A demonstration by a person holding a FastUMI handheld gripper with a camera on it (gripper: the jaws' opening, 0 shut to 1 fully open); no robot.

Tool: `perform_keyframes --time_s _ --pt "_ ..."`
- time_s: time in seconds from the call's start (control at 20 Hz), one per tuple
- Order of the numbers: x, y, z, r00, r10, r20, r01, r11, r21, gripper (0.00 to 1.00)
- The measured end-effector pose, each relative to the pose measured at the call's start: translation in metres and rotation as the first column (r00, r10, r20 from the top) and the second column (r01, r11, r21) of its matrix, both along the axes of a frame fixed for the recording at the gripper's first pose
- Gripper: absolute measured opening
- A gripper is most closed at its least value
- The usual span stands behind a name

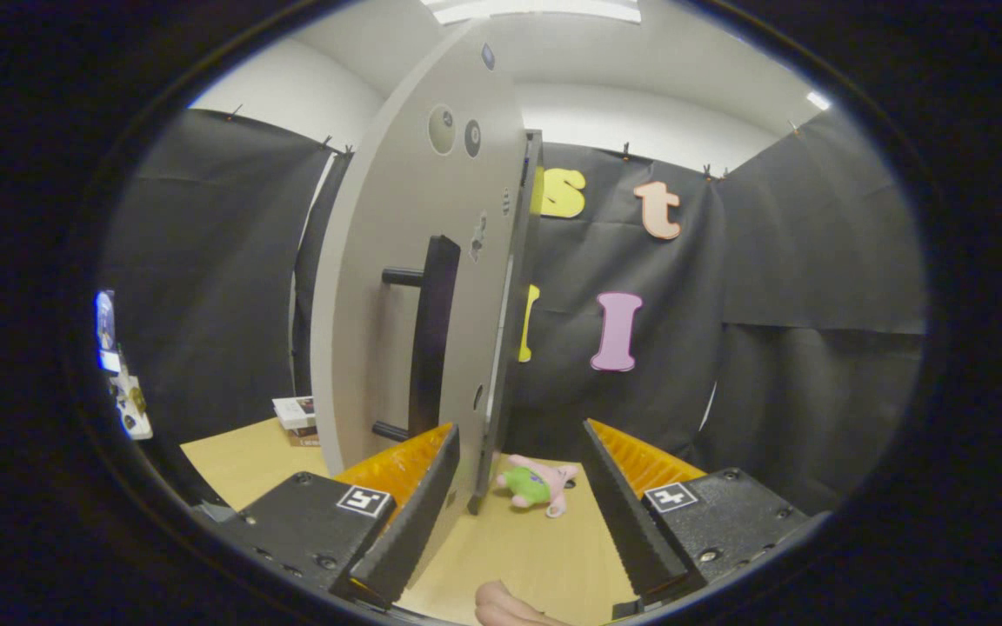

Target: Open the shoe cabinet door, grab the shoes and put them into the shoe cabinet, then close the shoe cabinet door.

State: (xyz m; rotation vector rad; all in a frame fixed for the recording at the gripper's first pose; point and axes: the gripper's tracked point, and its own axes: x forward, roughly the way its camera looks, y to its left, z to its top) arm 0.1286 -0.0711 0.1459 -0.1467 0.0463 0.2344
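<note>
The gripper (518,513) hangs low over a pale wood-grain bench (544,556), its jaws spread wide apart and clamped on nothing; the inner faces of both fingers (418,509) are ribbed. Each finger carrier bears a small square black-and-white marker (365,501).

Rising just ahead of the jaws, the shoe cabinet door (388,287) stands nearly edge-on: a flat, matte grey panel with a smooth finish, its free edge falling between the two fingers and closer to the one on the left. A straight black bar handle (431,335), mounted on two short round posts, runs upright down the panel's face. Round fittings and a few small stickers dot the upper part of the panel (442,129).

Beyond the door's lower corner, a small soft plush toy (537,485), pink with a green patch, lies on the bench between the fingers. A short stack of boxes (297,419) rests on the bench to the far side of the door. A fingertip (505,606) of a person pokes up between the fingers, nearest the camera. Shoes cannot be made out.
</note>
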Motion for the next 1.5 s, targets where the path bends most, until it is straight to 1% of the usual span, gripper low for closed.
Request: perform_keyframes --time_s 0.1,0.35,0.5,0.7,0.8,0.9,1.05,1.2,1.25,1.35,1.5 --pt "0.001 0.027 0.001 1.000 0.026 -0.010 -0.026 1.000 0.000 0.92" --pt "0.003 0.077 0.000 1.000 0.021 -0.015 -0.021 1.000 0.015 0.92" --pt "0.006 0.102 -0.007 0.999 0.025 -0.032 -0.023 0.998 0.058 0.92" --pt "0.022 0.120 -0.009 0.999 -0.042 -0.016 0.044 0.992 0.120 0.91" --pt "0.028 0.132 -0.007 0.998 -0.063 0.008 0.062 0.992 0.109 0.91" --pt "0.031 0.147 -0.007 0.997 -0.066 0.030 0.063 0.994 0.093 0.91" --pt "0.042 0.171 -0.012 0.998 -0.048 0.042 0.045 0.996 0.072 0.91" --pt "0.046 0.207 -0.021 0.999 0.029 0.017 -0.030 0.995 0.092 0.92" --pt "0.044 0.212 -0.024 0.999 0.037 0.015 -0.038 0.995 0.096 0.92" --pt "0.036 0.212 -0.026 0.999 0.027 0.022 -0.029 0.995 0.096 0.95" --pt "0.019 0.208 -0.029 1.000 0.002 0.031 -0.005 0.994 0.109 0.95"
